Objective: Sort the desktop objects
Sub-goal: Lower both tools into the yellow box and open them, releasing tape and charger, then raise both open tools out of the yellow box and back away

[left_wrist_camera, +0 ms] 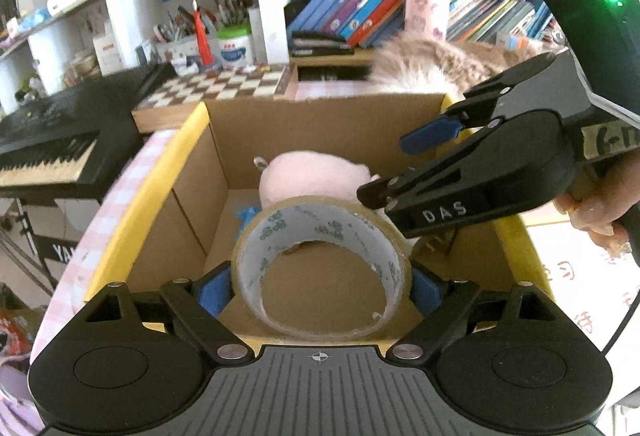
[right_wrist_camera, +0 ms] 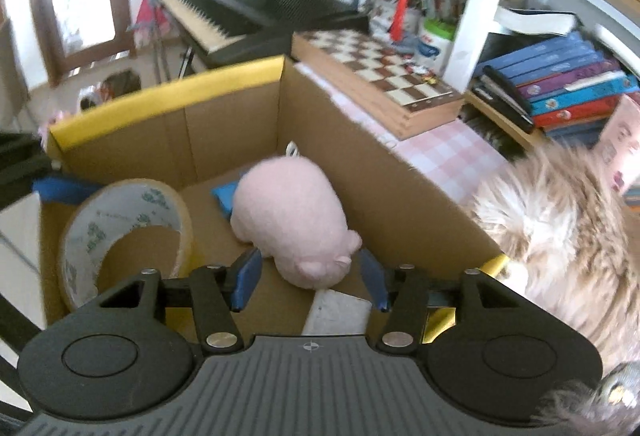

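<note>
A: Blue pads of the left hand-held gripper (left_wrist_camera: 322, 286) clamp the tape roll (left_wrist_camera: 322, 268) at both sides, jaws spread wide by the roll. Roll stands on edge, hole facing the camera, hung over the near-left corner of the cardboard box (left_wrist_camera: 200, 171), above the floor of it.

B: Right one?

A: Right hand-held gripper (right_wrist_camera: 310, 280) is part open and holds nothing. Pink plush toy (right_wrist_camera: 294, 224) lies on the box floor just ahead of it, head end between the pads (right_wrist_camera: 246, 278), neither pad pressing as far as I can tell. I'd say released.

B: Key relation for the next move?

A: Roll is straight below-ahead of the left jaws, over open box floor; plush is beyond it toward the far wall, long axis running near to far. Left hand is nearer the roll, obviously. Drop looks clear if it lets go here, though the roll could tip onto the plush.

B: Outside the box?

A: Chessboard (right_wrist_camera: 384, 75) past the far-right corner, on the checked surface (right_wrist_camera: 452, 151).
</note>
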A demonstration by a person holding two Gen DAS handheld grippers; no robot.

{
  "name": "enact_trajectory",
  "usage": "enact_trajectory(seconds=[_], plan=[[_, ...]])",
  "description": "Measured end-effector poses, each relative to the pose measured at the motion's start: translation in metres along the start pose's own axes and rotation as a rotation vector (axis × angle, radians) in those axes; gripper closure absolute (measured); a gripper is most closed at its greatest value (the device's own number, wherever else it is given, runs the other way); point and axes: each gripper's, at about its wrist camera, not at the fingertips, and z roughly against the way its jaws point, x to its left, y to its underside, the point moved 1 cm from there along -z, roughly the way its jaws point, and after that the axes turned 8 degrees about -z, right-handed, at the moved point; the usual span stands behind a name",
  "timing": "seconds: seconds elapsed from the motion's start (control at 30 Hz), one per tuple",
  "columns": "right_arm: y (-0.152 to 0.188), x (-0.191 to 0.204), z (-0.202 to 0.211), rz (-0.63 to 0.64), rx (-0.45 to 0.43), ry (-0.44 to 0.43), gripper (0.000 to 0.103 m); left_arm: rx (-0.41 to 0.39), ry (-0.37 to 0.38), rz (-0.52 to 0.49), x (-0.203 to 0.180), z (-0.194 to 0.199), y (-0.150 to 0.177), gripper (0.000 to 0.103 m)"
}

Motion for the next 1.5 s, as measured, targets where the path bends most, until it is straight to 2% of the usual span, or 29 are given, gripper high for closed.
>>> enact_trajectory(seconds=[0.23,0.37,0.8,1.07,1.5], plan=[[0.003,-0.004,0.032,-0.119,-0.083,0.048,0.039,-0.109,-0.029,-0.037,-0.004,0.032,0.0,0.011],[0.01,-0.006,0.051,-0.214,-0.125,0.077,0.039,-0.145,-0.031,-0.025,-0.002,0.047,0.004,0.011],[0.042,0.004,0.118,-0.411,-0.287,0.203,0.039,-0.264,-0.022,0.044,0.004,0.103,0.015,0.01],[0.072,0.027,0.152,-0.471,-0.333,0.269,0.038,-0.285,-0.044,0.072,0.006,0.129,0.043,0.01],[0.13,0.085,0.189,-0.554,-0.331,0.315,0.038,-0.27,-0.082,0.127,0.012,0.172,0.099,0.01]])
